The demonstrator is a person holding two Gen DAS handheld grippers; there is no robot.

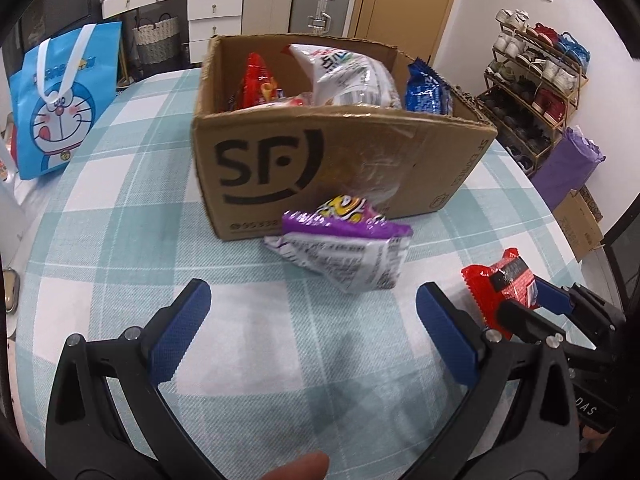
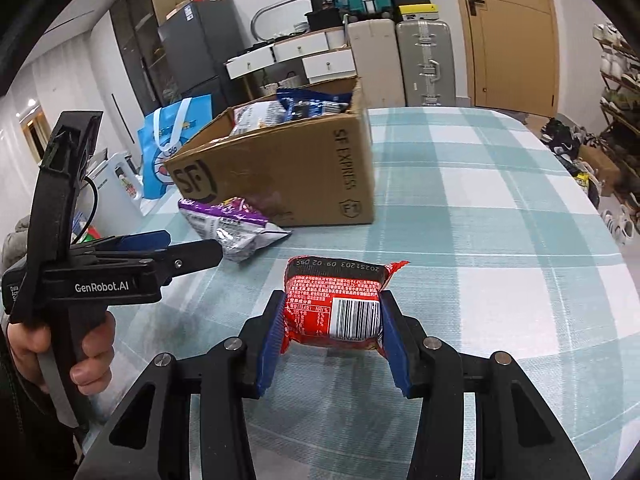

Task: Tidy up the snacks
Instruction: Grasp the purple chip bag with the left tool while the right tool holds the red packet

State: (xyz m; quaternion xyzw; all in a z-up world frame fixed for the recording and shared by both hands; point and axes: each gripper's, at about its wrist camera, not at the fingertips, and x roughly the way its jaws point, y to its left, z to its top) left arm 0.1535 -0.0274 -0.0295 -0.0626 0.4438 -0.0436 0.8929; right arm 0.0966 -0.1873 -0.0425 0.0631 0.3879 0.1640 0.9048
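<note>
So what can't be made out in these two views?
- Lower contents of the cardboard box: both views, hidden by its walls.
- Underside of the purple snack bag: both views, it lies against the box.
- Front face of the red snack packet: right wrist view shows only its back, sides covered by the right gripper fingers.
- Print on the blue packet in the box: blurred.
</note>
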